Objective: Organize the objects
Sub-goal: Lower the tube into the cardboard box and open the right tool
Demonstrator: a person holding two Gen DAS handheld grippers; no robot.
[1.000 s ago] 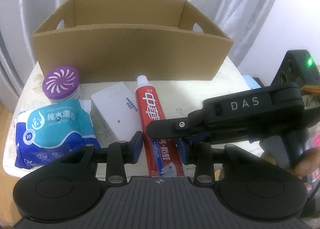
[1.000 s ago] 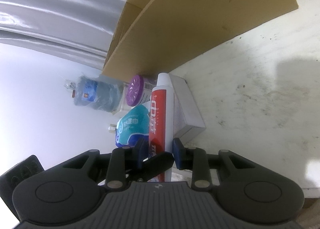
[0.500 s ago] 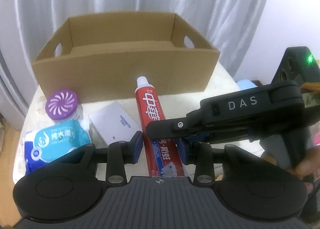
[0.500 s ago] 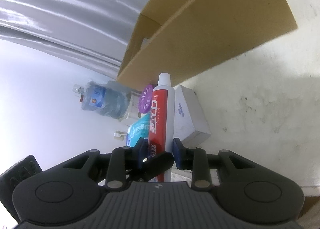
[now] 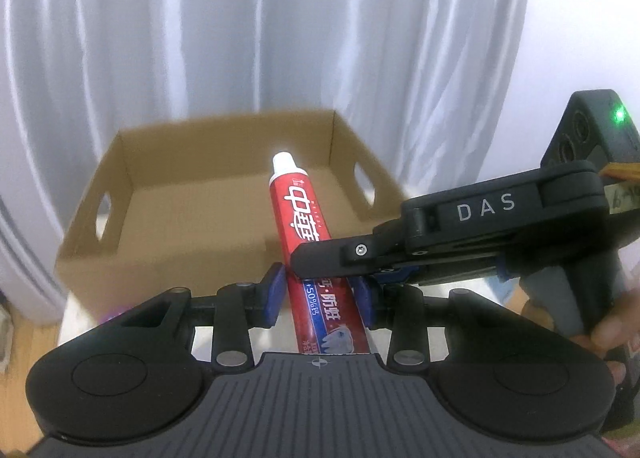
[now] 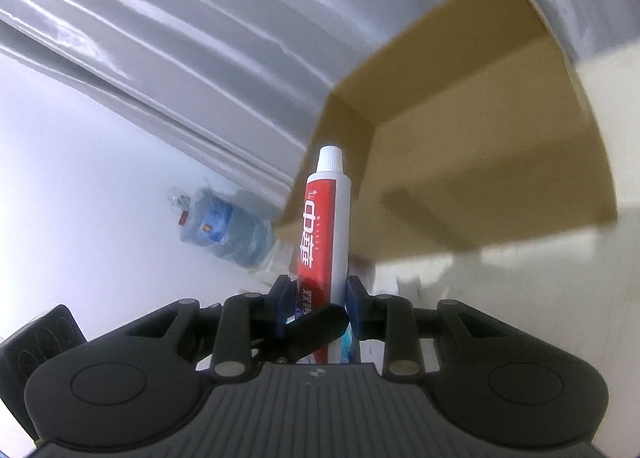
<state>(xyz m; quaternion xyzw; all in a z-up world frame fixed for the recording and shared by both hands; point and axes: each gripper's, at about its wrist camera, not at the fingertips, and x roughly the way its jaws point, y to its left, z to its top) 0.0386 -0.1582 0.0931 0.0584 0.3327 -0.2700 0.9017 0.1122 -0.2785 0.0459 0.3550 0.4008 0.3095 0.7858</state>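
Observation:
A red toothpaste tube (image 5: 306, 226) with a white cap is held up in the air, its cap pointing over the open cardboard box (image 5: 168, 258). My left gripper (image 5: 320, 294) is shut on the tube's lower part. My right gripper (image 6: 318, 300) is shut on the same tube (image 6: 324, 226) and reaches in from the right in the left wrist view, its finger (image 5: 340, 258) crossing over the tube. The box (image 6: 480, 162) shows behind the tube in the right wrist view. The box's floor looks bare.
White curtains (image 5: 280, 30) hang behind the box. A white table (image 6: 520, 298) bears the box. A blue water bottle (image 6: 224, 230) stands on the floor to the far side. A purple item (image 5: 114, 314) peeks out at the box's near left corner.
Both grippers have lifted the toothpaste tube off the table and up above the box's near wall. The wipes pack, white box and purple can have dropped out of view.

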